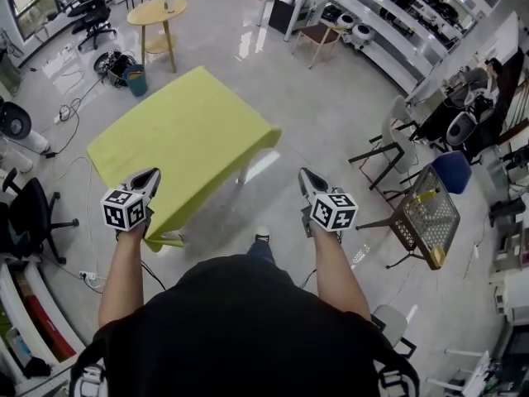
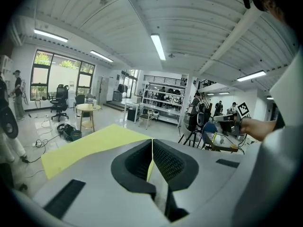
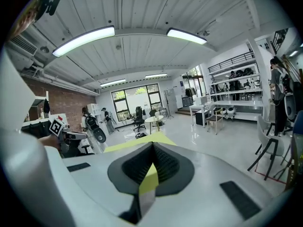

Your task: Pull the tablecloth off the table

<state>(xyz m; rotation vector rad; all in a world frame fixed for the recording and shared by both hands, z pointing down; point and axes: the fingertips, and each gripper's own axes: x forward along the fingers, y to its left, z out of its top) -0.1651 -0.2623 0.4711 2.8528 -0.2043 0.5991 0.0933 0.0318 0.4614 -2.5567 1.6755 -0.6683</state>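
Yellow-green tablecloth, long axis diagonal, spread flat

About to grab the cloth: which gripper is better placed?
Left. The left gripper sits at the near edge of the cloth; the right gripper is over floor, apart from it. Both are shut.

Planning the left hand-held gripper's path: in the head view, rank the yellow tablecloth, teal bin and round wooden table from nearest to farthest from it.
1. yellow tablecloth, right beside the left hand-held gripper.
2. teal bin, on the floor beyond the cloth.
3. round wooden table, farthest back.
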